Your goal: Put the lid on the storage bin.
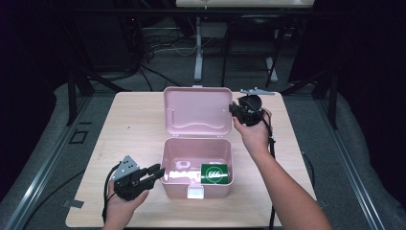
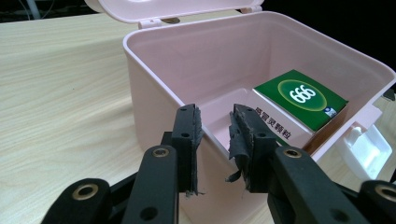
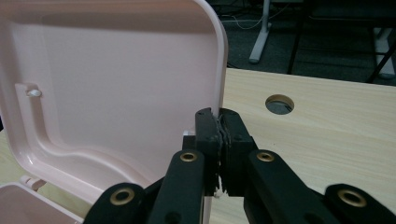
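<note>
An open pink plastic box (image 1: 165, 160) stands near the table's front edge, and its lid (image 1: 196, 110) is raised behind it. A green carton (image 1: 214, 173) marked 666 lies in the box's right half and appears again in the left gripper view (image 2: 303, 98). My left gripper (image 1: 158, 171) rests level at the box's left front corner (image 2: 154, 102), its jaws (image 2: 215, 123) a little apart with nothing between them. My right gripper (image 1: 233, 109) is at the lid's right edge. In the right gripper view its jaws (image 3: 219, 116) are shut on the lid's rim (image 3: 116, 84).
A white latch (image 1: 195, 192) hangs on the box's front wall. The light wooden table (image 1: 134, 129) has a round cable hole (image 3: 279, 104) to the right of the lid. Dark floor, cables and a white desk leg (image 1: 197, 48) lie beyond the far edge.
</note>
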A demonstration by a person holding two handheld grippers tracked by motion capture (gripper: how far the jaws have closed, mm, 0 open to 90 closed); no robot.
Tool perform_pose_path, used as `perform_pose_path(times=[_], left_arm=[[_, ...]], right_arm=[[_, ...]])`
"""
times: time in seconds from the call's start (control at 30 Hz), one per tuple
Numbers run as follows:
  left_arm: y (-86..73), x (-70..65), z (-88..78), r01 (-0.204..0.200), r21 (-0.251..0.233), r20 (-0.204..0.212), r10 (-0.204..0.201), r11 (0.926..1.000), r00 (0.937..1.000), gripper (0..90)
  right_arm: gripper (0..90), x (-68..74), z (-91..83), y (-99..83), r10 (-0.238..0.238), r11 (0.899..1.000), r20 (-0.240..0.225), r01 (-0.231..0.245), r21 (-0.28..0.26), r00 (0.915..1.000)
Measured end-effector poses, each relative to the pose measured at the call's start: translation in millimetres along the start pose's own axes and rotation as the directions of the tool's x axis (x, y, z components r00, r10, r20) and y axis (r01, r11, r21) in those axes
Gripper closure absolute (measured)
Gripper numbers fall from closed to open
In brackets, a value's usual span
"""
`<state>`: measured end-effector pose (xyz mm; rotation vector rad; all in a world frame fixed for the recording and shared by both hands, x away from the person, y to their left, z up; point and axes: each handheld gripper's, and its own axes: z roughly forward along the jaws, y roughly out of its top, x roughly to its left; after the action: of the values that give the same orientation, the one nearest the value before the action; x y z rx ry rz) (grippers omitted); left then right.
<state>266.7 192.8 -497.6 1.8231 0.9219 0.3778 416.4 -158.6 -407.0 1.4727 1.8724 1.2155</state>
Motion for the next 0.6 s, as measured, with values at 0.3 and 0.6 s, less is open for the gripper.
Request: perform_pose_path(times=[0.3, 0.6], left_arm=[[-0.2, -0.4, 0.3, 0.001, -0.004, -0.001, -0.001, 1.0, 1.0, 71.3], [-0.2, -0.4, 0.3, 0.001, -0.004, -0.001, -0.001, 1.0, 1.0, 71.4]], right_arm=[[87.6, 5.9, -10.9, -3.5, -0.043, 0.999, 0.002, 0.043, -0.031, 0.9991], [87.8, 7.9, -20.9, -10.1, -0.062, 0.996, -0.006, 0.061, -0.063, 0.9981]])
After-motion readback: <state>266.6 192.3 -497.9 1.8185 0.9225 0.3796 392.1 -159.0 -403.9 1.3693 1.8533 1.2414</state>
